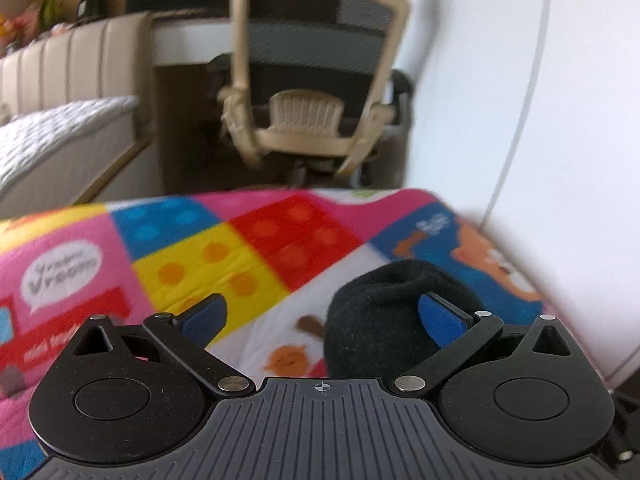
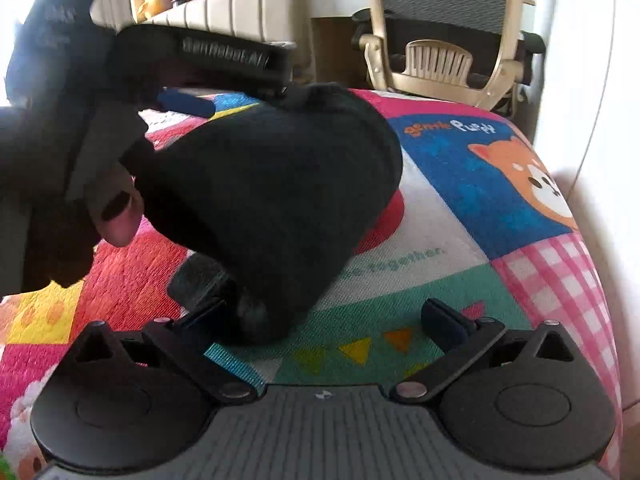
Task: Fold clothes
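Note:
A black knit garment (image 2: pixel 272 200) lies bunched in a mound on a colourful cartoon mat (image 2: pixel 500 280). In the left wrist view the same garment (image 1: pixel 380 316) sits between the jaws, against the right blue pad (image 1: pixel 440 316). My left gripper (image 1: pixel 324 312) is open; it also shows in the right wrist view (image 2: pixel 224 60) above the garment's far side, held by a hand. My right gripper (image 2: pixel 332 320) is open, its left finger touching the garment's near edge.
A beige mesh office chair (image 1: pixel 316 80) stands beyond the mat by a desk. A bed with a white mattress (image 1: pixel 60 136) is at the left. A white wall (image 1: pixel 540 100) runs along the right edge of the mat.

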### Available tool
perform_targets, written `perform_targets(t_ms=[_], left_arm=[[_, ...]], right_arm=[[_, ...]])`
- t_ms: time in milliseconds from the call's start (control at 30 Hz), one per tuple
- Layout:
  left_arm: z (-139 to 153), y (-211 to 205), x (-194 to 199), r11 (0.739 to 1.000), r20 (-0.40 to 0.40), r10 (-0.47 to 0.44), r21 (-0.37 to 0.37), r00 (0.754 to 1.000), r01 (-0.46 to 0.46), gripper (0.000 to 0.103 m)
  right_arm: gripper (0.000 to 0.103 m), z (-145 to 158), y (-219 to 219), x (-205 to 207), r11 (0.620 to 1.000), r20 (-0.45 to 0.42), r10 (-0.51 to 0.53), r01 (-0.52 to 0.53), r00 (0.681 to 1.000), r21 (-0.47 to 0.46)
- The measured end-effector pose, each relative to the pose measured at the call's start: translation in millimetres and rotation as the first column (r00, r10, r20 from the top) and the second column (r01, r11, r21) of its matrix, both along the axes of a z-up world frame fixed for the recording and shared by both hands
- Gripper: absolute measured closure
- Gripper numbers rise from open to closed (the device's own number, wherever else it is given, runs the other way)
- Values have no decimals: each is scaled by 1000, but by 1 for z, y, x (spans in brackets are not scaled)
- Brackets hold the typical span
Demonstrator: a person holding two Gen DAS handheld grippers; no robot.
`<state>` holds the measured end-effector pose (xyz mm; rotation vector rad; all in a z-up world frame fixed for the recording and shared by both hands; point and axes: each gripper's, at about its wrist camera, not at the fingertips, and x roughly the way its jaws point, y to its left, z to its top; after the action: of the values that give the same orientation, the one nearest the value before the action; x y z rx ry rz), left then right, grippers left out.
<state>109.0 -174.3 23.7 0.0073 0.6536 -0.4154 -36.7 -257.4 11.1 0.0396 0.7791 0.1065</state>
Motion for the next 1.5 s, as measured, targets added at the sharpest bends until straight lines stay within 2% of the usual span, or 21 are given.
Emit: perform_targets(t_ms=[100, 200, 267, 333, 367, 400, 433, 500, 567, 600, 667, 733, 767, 800, 867, 933, 1067, 1167, 1233, 1367, 1500], left_arm=[[-9, 22, 2, 997, -54, 31, -71, 998, -34, 0], [-12, 36, -2, 994, -67, 42, -103, 997, -49, 0], [-13, 41, -7, 992, -68, 46, -118, 997, -54, 0], [-15, 46, -11, 988, -76, 51, -144, 996, -62, 0], [-16, 48, -13, 986, -80, 55, -156, 995, -67, 0], [-17, 50, -15, 983, -84, 60, -168, 995, -74, 0], [-18, 52, -16, 981, -87, 65, -176, 994, -80, 0], [-18, 57, -19, 979, -91, 77, -183, 993, -92, 0], [-20, 60, -20, 979, -87, 85, -176, 993, -99, 0], [-20, 62, -20, 980, -85, 89, -171, 992, -102, 0], [-21, 65, -22, 981, -81, 96, -162, 992, -108, 0], [-24, 69, -23, 980, -80, 101, -165, 992, -113, 0], [-25, 71, -23, 979, -79, 107, -168, 991, -119, 0], [-26, 73, -24, 977, -80, 111, -174, 991, -123, 0], [-28, 76, -26, 973, -84, 118, -187, 989, -132, 0], [-29, 76, -28, 972, -82, 121, -195, 989, -134, 0], [-31, 74, -33, 973, -65, 112, -197, 992, -123, 0], [-32, 75, -31, 975, -67, 121, -178, 990, -132, 0], [-32, 76, -31, 975, -73, 116, -183, 991, -128, 0], [-20, 79, -39, 971, -70, 96, -211, 993, -109, 0], [-9, 74, -57, 973, -34, 22, -230, 999, -29, 0]], right_arm=[[0, 5, -6, -8, 998, 28, 38, -39, 999, 47], [0, 27, -9, -35, 984, 157, 119, -137, 980, 110], [0, 46, -6, -54, 981, 274, 148, -176, 950, 80], [0, 60, -3, -61, 988, 343, 120, -146, 931, 50], [4, 64, -1, -60, 993, 362, 90, -113, 928, 43], [14, 65, 0, -54, 996, 362, 61, -81, 930, 40], [19, 63, 0, -46, 998, 348, 33, -51, 937, 42], [24, 52, -5, -19, 994, 246, 3, -30, 969, 105], [21, 26, -12, 10, 980, 98, -3, -16, 995, 198], [12, 15, -15, 17, 972, 59, -9, -5, 998, 235], [6, 4, -21, 21, 955, 37, -26, 14, 999, 295], [10, 11, -29, 14, 933, 93, -35, -1, 995, 361], [15, 16, -31, 10, 928, 129, -52, -1, 990, 373], [23, 22, -33, 7, 929, 168, -77, 9, 983, 369], [31, 33, -33, 6, 944, 244, -152, 68, 958, 324], [33, 40, -30, 14, 954, 289, -215, 137, 933, 268], [32, 41, -10, 49, 957, 282, -279, 243, 918, 155], [30, 36, 7, 67, 963, 262, -270, 266, 927, 50], [30, 33, 11, 66, 960, 262, -274, 279, 925, 20], [30, 33, 9, 58, 954, 256, -290, 298, 922, 9], [29, 29, -3, 63, 954, 247, -295, 297, 923, 34]])
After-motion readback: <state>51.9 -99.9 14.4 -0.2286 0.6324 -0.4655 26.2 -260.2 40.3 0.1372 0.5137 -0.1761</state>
